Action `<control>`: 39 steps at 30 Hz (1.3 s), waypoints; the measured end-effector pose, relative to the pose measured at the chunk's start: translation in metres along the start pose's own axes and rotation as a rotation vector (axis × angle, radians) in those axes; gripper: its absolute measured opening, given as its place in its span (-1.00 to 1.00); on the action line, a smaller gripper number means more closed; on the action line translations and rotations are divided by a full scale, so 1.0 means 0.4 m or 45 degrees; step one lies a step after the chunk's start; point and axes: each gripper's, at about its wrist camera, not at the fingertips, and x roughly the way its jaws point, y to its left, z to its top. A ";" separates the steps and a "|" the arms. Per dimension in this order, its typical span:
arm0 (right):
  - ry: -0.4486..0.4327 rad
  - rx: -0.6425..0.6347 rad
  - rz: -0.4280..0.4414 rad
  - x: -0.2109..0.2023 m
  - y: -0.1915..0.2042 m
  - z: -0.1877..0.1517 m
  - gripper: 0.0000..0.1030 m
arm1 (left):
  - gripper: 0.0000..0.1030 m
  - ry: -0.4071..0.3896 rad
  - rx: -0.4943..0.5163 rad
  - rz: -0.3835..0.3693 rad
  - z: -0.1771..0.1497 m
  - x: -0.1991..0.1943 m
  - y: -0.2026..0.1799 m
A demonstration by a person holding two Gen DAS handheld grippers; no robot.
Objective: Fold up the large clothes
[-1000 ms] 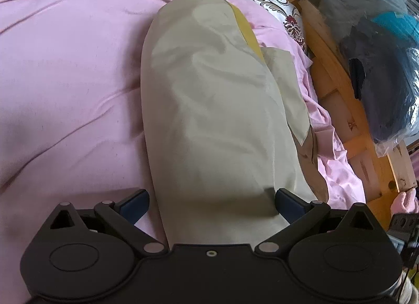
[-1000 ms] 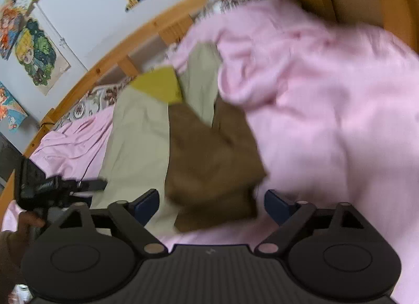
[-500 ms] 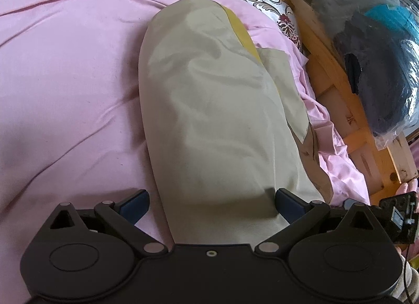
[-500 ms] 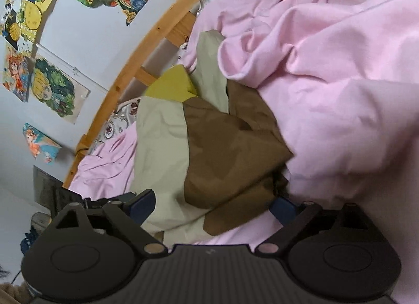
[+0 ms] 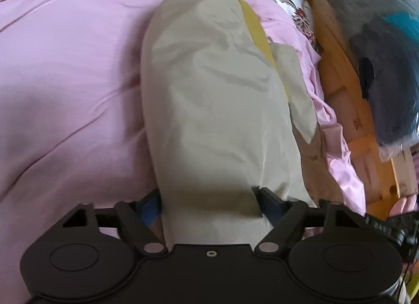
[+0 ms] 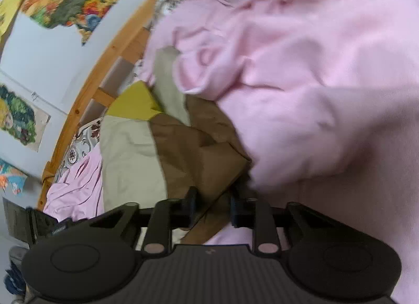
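Note:
A large garment in beige, brown and mustard yellow lies lengthwise on a pink bed. In the left wrist view its beige panel [image 5: 209, 99] runs away from me, and my left gripper [image 5: 207, 204] straddles its near end with the jaws partly closed and the fingertips against the cloth edges. In the right wrist view the brown part [image 6: 193, 152] lies beside the beige part [image 6: 125, 157]. My right gripper [image 6: 212, 207] has its jaws narrowed around the brown corner; the frame is blurred.
The pink bedsheet [image 5: 65, 68] is rumpled, with a bunched pink duvet [image 6: 301, 81] on the right. A wooden bed frame [image 5: 337, 68] borders the bed. A plastic bag of dark clothes [image 5: 387, 55] stands beyond it. Posters [image 6: 68, 3] hang on the wall.
Both grippers have narrowed from wide open. The left one has closed in on the beige end. The right one has moved down to the brown corner and closed around it.

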 end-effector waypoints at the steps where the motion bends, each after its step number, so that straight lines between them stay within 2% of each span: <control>1: -0.007 -0.014 0.009 -0.009 0.018 -0.002 -0.66 | 0.43 0.007 -0.011 -0.008 0.002 -0.007 0.007; 4: 0.001 -0.031 0.077 -0.037 0.072 -0.011 -0.73 | 0.38 0.036 0.022 -0.009 0.014 -0.044 0.009; 8: 0.086 -0.052 0.164 -0.076 0.134 -0.050 -0.73 | 0.34 0.086 0.087 0.001 0.004 -0.144 0.024; 11: 0.185 -0.038 0.255 -0.097 0.169 -0.111 -0.72 | 0.34 0.134 0.112 0.023 -0.044 -0.218 0.057; 14: 0.288 -0.046 0.300 -0.121 0.159 -0.181 -0.68 | 0.34 0.185 0.123 0.055 -0.109 -0.240 0.098; 15: 0.307 -0.061 0.281 -0.122 0.150 -0.204 -0.63 | 0.35 0.190 0.125 0.057 -0.125 -0.238 0.110; 18: 0.297 -0.054 0.185 -0.111 0.102 -0.242 -0.31 | 0.39 0.152 0.109 0.044 -0.135 -0.238 0.126; 19: 0.280 -0.044 0.159 -0.111 0.085 -0.241 -0.10 | 0.41 0.153 0.108 0.043 -0.136 -0.238 0.129; 22: 0.213 -0.031 0.134 -0.119 0.061 -0.208 0.17 | 0.49 0.168 0.122 0.039 -0.132 -0.240 0.130; 24: 0.155 -0.079 0.115 -0.116 0.070 -0.175 0.29 | 0.56 0.177 0.130 0.049 -0.125 -0.238 0.126; 27: 0.071 -0.184 0.047 -0.071 0.090 -0.121 0.30 | 0.66 0.161 0.161 0.066 -0.119 -0.231 0.110; 29: 0.025 -0.221 -0.014 -0.026 0.089 -0.086 0.12 | 0.69 0.155 0.174 0.075 -0.116 -0.224 0.105; 31: 0.002 -0.186 -0.039 0.021 0.080 -0.064 -0.56 | 0.67 0.157 0.177 0.095 -0.116 -0.215 0.101; 32: -0.001 -0.162 -0.024 0.039 0.077 -0.059 -0.62 | 0.63 0.160 0.178 0.108 -0.115 -0.214 0.099; 33: -0.006 -0.144 -0.026 0.048 0.080 -0.059 -0.76 | 0.61 0.165 0.178 0.111 -0.114 -0.216 0.099; 36: -0.040 -0.219 0.009 0.026 0.125 -0.092 -0.85 | 0.50 0.166 0.214 0.112 -0.110 -0.232 0.111; 39: 0.009 -0.181 0.142 0.004 0.153 -0.119 -0.85 | 0.46 0.172 0.221 0.128 -0.101 -0.245 0.122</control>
